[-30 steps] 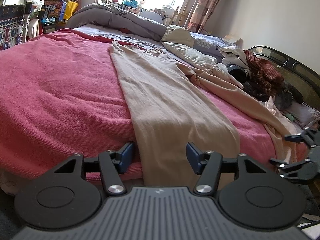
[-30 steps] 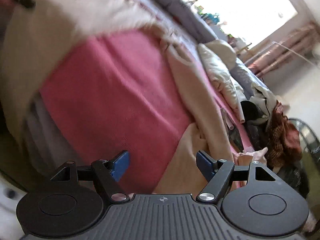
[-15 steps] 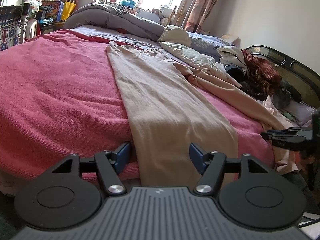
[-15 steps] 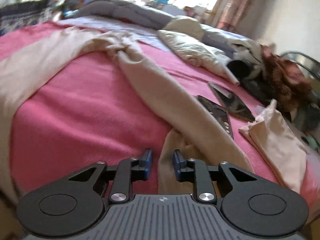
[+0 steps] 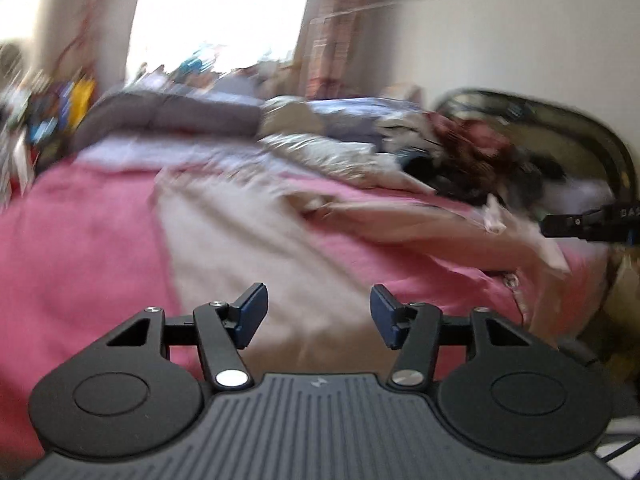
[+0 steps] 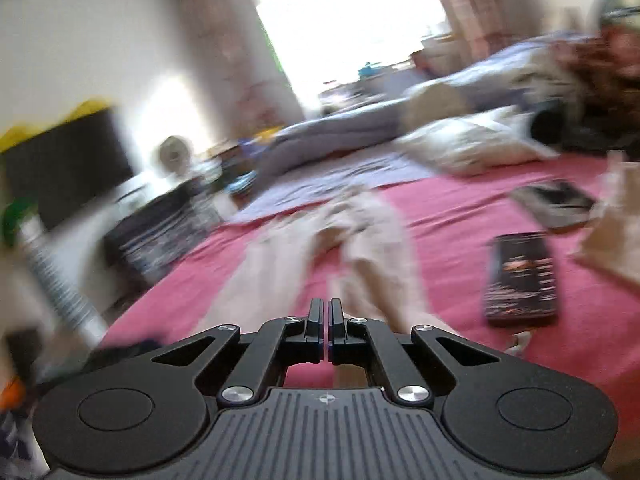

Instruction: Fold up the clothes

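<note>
On the pink bedspread (image 5: 80, 240): beige trousers (image 5: 248, 248) lie lengthwise, one leg running near to far through the middle, the other angling off to the right.
Right gripper (image 6: 325, 308): jaws together, and beige cloth shows just under them. It appears pinched on the hem of the right-hand leg, which the left view shows raised off the bed (blur hides the exact contact).
Left gripper (image 5: 318, 300): jaws apart and closing over the near end of the middle leg, with cloth below them and nothing pressed between the pads.
Risk, thin pinch: little fabric seems caught on the right, so a quick pull could slip the hem free and drop the leg in a heap.
Risk, wrong layer: the left pads could close on air, or take the bedspread along with the trousers, and the fold would drag the cover.
Risk, uneven lift: one leg is up and the other flat, so the fold may come out skewed.
Risk, phone (image 6: 520, 276): it lies just right of the raised leg, where sweeping cloth could nudge it towards the bed's edge.
</note>
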